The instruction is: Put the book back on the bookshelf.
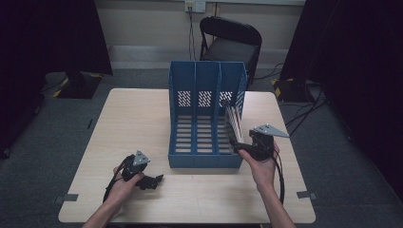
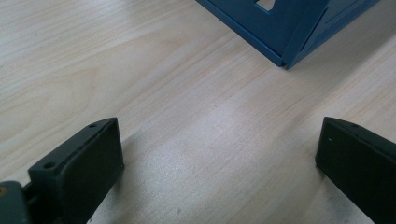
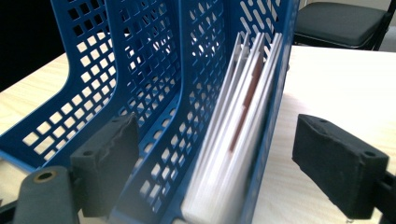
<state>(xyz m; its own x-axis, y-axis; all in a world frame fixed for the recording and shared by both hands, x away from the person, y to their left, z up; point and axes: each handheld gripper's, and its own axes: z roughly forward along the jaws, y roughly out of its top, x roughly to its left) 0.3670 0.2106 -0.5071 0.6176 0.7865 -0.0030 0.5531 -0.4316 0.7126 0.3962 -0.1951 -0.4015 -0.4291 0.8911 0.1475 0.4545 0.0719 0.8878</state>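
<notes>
A blue three-slot file rack (image 1: pixel 205 118) stands upright in the middle of the wooden table (image 1: pixel 133 123). Several white booklets (image 1: pixel 234 121) lean in its right slot. My right gripper (image 1: pixel 236 142) is at the rack's front right corner. In the right gripper view its jaws are open and straddle that slot, with the booklets (image 3: pixel 238 140) between them and untouched by either pad. My left gripper (image 1: pixel 154 180) rests low on the table in front of the rack's left corner. Its jaws stand open over bare wood (image 2: pixel 219 135), with the rack's corner (image 2: pixel 289 28) farther off.
A black folding chair (image 1: pixel 231 42) stands behind the table's far edge. Cables (image 1: pixel 304 109) run across the grey floor at the right. Tape marks (image 1: pixel 70 197) sit at the table's near corners. Bare wood lies left of the rack.
</notes>
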